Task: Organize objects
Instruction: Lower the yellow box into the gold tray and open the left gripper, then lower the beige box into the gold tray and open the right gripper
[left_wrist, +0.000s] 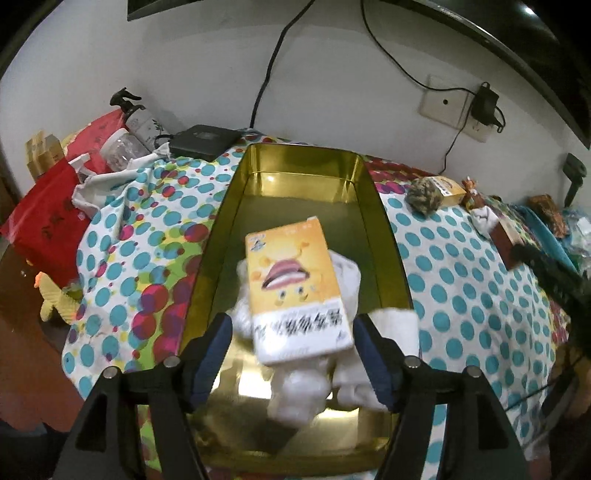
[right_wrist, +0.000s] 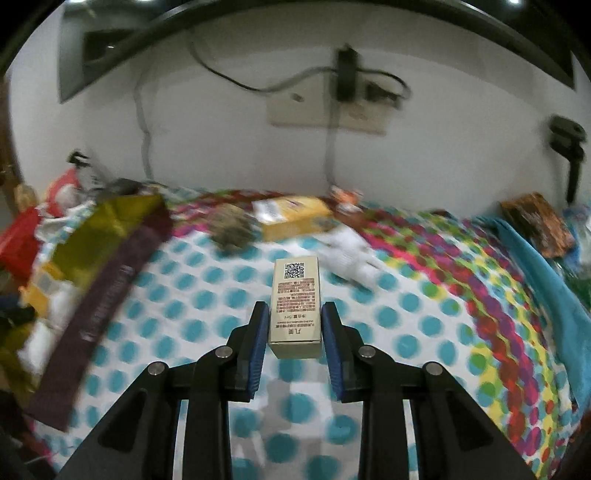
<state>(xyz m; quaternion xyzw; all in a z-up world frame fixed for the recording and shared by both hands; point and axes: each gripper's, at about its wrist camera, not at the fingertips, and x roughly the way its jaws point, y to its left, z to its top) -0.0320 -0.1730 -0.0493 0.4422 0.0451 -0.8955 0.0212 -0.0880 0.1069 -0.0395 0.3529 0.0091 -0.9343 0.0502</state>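
Observation:
A gold tin box (left_wrist: 236, 206) lies open on the dotted cloth. In it, a yellow and white carton (left_wrist: 291, 280) rests on white cloth (left_wrist: 347, 273). My left gripper (left_wrist: 291, 328) is open just above the tin's near end, its blue pads on either side of the carton without touching it. My right gripper (right_wrist: 294, 314) is shut on a small beige carton (right_wrist: 295, 295) with a QR code and holds it above the cloth. The tin (right_wrist: 107, 236) also shows blurred at the left of the right wrist view.
A twine ball (left_wrist: 424, 195), a yellow box (left_wrist: 448, 188) and a white sock (right_wrist: 351, 251) lie on the cloth to the right of the tin. Red bags (left_wrist: 48, 214), a spray bottle (left_wrist: 140, 118) and a black box (left_wrist: 203, 140) crowd the back left. Cables hang on the wall.

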